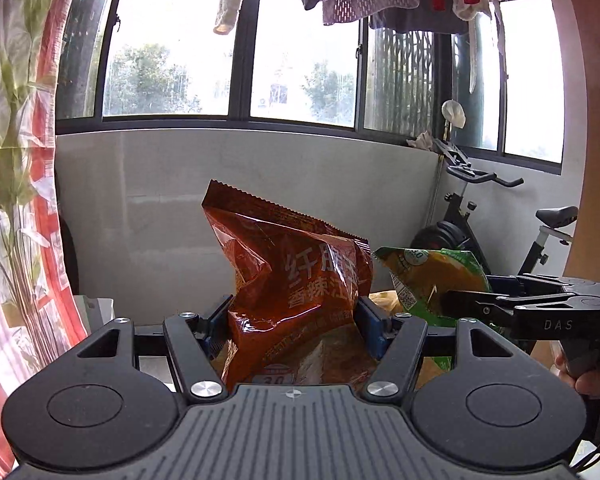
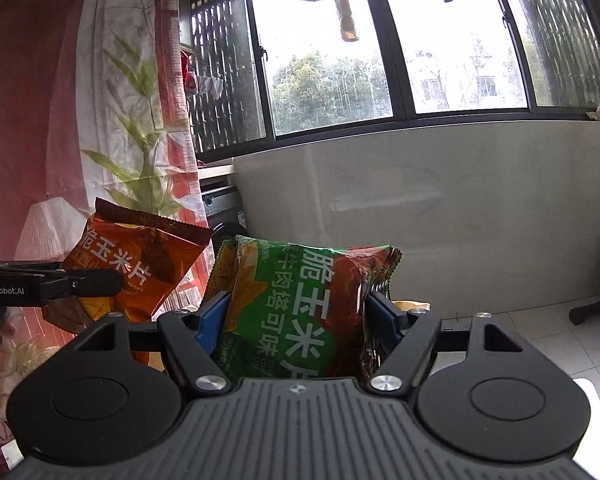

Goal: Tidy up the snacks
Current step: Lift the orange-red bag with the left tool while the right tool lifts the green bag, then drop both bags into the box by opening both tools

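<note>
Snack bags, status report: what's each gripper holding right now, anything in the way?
Left gripper shut on orange snack bag. Right gripper shut on green snack bag. Both bags held aloft, side by side. Nothing blocking.

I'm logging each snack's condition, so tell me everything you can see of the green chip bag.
The green chip bag is a glossy, crinkled foil packet with white Chinese lettering, a yellow chip picture and a dark red edge with serrated seals. It is held aloft, lettering sideways, pinched between the blue pads of the right gripper. Beside it hangs the orange chip bag; contact between them is unclear.
</note>
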`<state>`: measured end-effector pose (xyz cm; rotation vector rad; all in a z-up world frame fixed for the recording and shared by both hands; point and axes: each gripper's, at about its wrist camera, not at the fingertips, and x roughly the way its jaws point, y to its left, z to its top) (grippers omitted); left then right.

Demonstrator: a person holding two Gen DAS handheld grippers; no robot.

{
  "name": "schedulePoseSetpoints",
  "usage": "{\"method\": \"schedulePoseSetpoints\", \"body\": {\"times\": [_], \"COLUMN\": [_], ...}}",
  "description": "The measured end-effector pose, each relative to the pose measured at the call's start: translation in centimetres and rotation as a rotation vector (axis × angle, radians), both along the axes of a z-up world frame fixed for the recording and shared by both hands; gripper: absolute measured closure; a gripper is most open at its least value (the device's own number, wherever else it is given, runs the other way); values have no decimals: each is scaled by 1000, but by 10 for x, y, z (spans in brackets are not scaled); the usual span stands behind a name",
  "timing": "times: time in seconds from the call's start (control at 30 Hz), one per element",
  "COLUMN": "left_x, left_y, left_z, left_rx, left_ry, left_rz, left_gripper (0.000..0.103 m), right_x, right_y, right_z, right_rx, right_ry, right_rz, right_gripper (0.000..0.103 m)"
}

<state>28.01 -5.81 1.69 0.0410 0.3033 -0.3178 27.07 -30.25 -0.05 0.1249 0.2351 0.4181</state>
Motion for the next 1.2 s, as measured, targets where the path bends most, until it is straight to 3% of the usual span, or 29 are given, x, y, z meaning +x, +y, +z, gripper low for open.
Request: {"method": "schedulePoseSetpoints", "body": {"times": [0.27,0.43,0.6,0.8,1.2], "left_x": [41,51,56,62,32], "left_y": [-4,-6,-4,0,11], "left_z": [-22,-43,-47,-44,-32], "left_rx": [13,66,71,58,27], "left_ry": [104,164,195,209,192], "left_rz": [39,45,36,49,92], "left_gripper": [36,35,34,19,19], "right_x": [45,57,58,54,17], "right_y": [35,41,32,29,5], "right_z": [-23,-39,-48,-42,-30], "right_rx": [-104,-170,-159,-157,-108], "right_ry": [76,137,187,194,142], "right_rz": [-5,-34,-40,-54,-60], "right_gripper": [29,28,22,14,13]}}
